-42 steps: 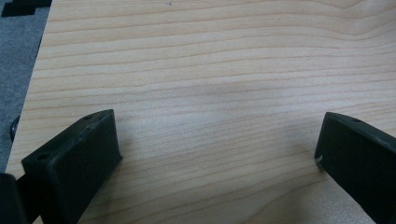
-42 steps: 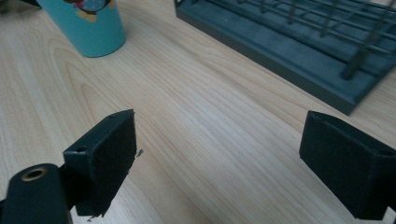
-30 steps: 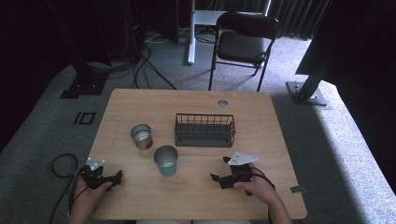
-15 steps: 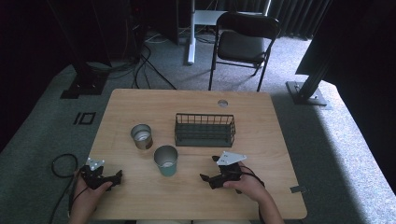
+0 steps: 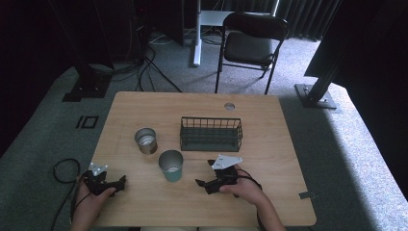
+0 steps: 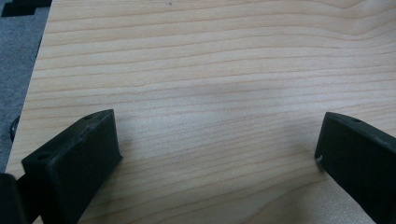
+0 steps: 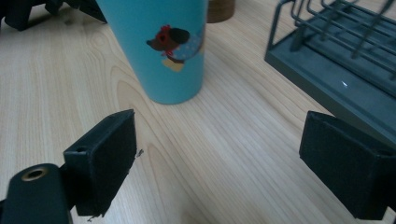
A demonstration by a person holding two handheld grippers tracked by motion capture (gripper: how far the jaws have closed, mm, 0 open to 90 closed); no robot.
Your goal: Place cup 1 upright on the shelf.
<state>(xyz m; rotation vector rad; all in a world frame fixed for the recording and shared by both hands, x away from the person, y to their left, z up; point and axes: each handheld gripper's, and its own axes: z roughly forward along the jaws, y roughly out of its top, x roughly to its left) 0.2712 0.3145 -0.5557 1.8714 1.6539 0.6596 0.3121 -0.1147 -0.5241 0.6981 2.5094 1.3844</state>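
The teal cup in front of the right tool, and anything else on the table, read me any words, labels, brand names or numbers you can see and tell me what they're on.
No readable text anywhere.
Teal tapered cup: a small cartoon figure with a red cap and blue dotted clothes, no words or numbers.
Round silver metal cup: no label visible.
Dark green wire basket: no label visible.
Light wooden table: bare wood grain, no marks.

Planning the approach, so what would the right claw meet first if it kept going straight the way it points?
Most likely the teal cup. It stands upright just ahead of the open right claw, slightly left of centre, with bare table between. The wire basket lies off to the right.
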